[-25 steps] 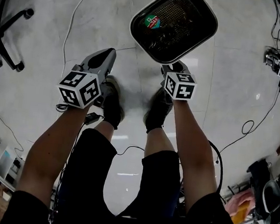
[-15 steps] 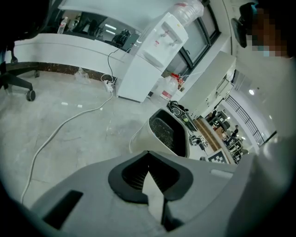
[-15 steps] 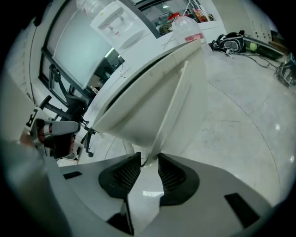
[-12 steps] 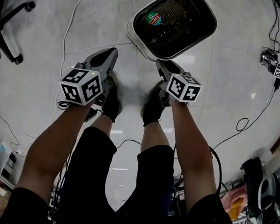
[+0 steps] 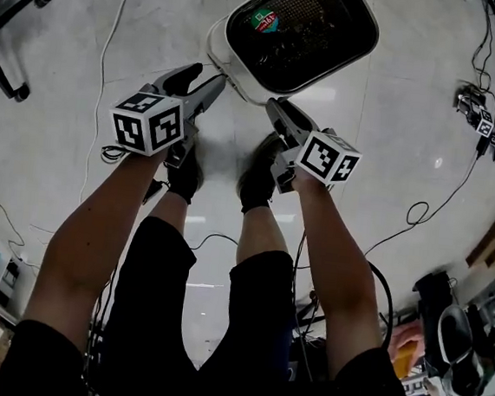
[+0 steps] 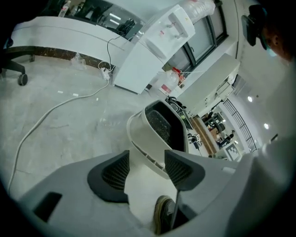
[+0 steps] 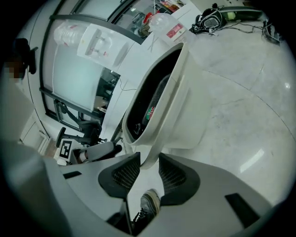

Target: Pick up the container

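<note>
My right tongs (image 5: 273, 108) are clamped narrow on the near rim of the container (image 5: 228, 60). Holding it by one edge is why it hangs tilted over the floor (image 5: 412, 121), just ahead of my feet. My left tongs (image 5: 205, 77) have just been opening and stand wide. The container's near corner sits at their gap but touches neither pad. I judge they're lined up for a second hold to level it.
</note>
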The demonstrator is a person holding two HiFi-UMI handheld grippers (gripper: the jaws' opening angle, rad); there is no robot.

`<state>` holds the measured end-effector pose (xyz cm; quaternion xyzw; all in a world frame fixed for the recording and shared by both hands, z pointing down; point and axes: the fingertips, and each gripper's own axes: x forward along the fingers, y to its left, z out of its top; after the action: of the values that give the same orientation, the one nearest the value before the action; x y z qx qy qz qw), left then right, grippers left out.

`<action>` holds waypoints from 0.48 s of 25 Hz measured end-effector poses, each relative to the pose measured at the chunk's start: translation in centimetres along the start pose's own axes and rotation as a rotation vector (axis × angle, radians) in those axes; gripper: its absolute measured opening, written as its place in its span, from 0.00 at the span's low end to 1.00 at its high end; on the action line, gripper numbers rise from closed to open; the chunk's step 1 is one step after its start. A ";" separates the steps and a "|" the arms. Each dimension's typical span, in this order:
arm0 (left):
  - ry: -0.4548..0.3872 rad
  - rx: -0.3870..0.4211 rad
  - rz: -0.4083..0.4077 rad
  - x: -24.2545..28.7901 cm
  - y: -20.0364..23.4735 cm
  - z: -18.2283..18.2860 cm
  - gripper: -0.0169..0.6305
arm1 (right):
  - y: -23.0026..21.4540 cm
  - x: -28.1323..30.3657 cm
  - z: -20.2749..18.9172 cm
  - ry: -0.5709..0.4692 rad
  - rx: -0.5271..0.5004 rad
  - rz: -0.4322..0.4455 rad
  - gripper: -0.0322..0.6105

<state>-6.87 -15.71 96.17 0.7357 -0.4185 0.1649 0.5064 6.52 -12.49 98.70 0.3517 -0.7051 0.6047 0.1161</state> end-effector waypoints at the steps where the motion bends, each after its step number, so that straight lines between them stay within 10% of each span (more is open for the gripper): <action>1: 0.012 -0.008 -0.003 0.2 0.1 -0.3 0.39 | 0.2 -0.1 0.1 0.000 0.002 0.008 0.22; 12: -0.054 -0.315 -0.158 3.0 -1.2 -0.4 0.42 | 1.4 -0.8 0.4 -0.014 0.088 0.070 0.23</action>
<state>-4.10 -16.51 97.63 0.6819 -0.3936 0.0374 0.6154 6.34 -12.53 97.03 0.3358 -0.6906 0.6362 0.0747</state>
